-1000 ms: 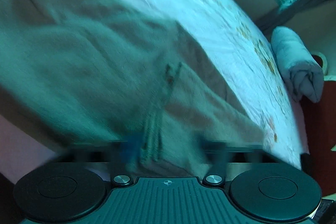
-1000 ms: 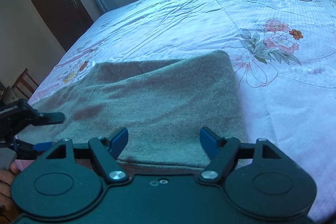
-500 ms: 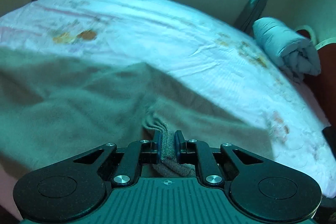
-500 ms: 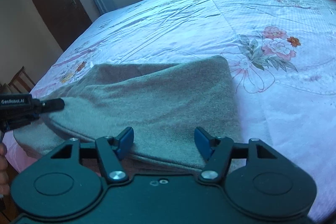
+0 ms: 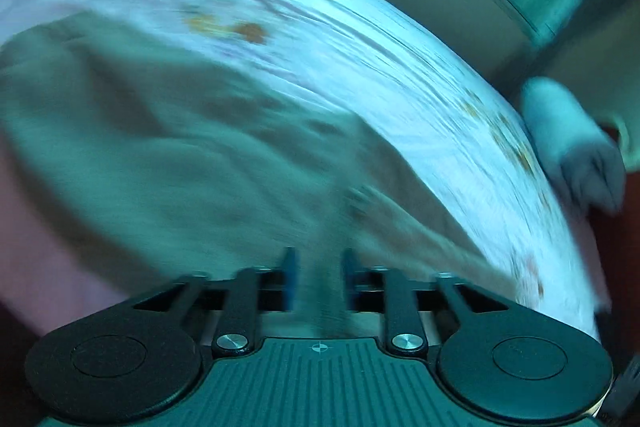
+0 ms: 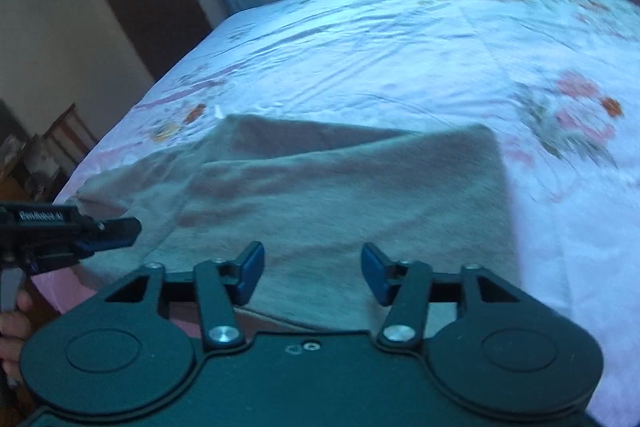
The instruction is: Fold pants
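The wide bed under a pale pink floral-print cotton sheet point(image 6: 400, 39) carries everything here. On its near edge lie the grey-brown, soft fleecy pants point(image 6: 340, 187), already doubled over once so an upper layer sits on a lower one, with a straight folded side toward the right and a looser, rumpled end toward the left.

A rolled grey-blue quilt point(image 5: 568, 143) rests at the far corner of the bed, well apart from the pants. No box, basket or other container shows in either view, so nothing is held in one.

The step in hand looks like the start of a further fold — the cloth is only part-way folded. The left gripper point(image 5: 318, 279) has its fingers narrowed with a bunch of pants fabric running up between them; the view is motion-blurred and a small gap shows beside the cloth, so I cannot tell whether they truly pinch it. The right gripper point(image 6: 312, 273) hovers over the near hem with its blue-padded fingers spread wide, holding nothing.

Next, I judge, the right fingers need to drop and close on the hem — then both ends can be carried across together.
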Available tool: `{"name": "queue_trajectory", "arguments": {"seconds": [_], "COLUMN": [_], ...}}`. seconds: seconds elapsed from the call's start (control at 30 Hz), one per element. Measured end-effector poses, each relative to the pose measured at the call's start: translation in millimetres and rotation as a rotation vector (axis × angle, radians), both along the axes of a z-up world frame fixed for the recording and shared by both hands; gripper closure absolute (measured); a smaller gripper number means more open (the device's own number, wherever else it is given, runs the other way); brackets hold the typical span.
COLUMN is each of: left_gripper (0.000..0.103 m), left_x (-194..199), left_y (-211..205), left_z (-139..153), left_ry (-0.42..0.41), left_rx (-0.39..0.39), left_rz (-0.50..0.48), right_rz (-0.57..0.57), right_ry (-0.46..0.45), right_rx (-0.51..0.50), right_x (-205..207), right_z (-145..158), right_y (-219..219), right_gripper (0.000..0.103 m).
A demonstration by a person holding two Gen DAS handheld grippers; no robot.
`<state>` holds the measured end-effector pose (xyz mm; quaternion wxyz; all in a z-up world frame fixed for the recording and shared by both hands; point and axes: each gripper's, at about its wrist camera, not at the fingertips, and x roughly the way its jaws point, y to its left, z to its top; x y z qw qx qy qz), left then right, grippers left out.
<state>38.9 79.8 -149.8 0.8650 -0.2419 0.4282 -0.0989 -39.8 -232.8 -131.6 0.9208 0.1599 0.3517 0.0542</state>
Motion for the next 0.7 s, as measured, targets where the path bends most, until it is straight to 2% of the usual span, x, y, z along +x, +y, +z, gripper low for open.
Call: {"name": "queue_trajectory", "arguments": {"seconds": [0.03,0.07,0.17,0.27,0.33,0.47,0.7], "left_gripper": [0.048,0.047,0.047,0.047,0.047,0.047,0.046], "left_x": [-3,-7,-17,-23,-24,-14,23], "left_y": [16,31,76,120,144,167,180], "left_z": [0,0,-5,-18,-29,-46,-79], "left_ry": [0.006,0.006,0.029,0.07,0.099,0.111,0.124], "left_rx": [-0.004,0.004,0.024,-0.019,-0.06,-0.099,-0.222], "left_rz": [0.057,0.109,0.239,0.383,0.457,0.5,0.527], "right_rz": [0.031,0.062,0.151,0.229,0.258,0.272,0.263], "right_ry": [-0.004,-0.005,-0.01,-0.009,-0.01,0.003,0.048], "right_rx": [-0.013,-0.017,-0.023,-0.059,-0.078,-0.112,-0.094], "right_x": [5,10,23,32,38,46,50], "right_z": [2,3,6,4,3,3,-7], "right_y": [9,19,51,83,99,115,115], "right_gripper": [0.073,0.079,0.082,0.091,0.093,0.096,0.095]}}
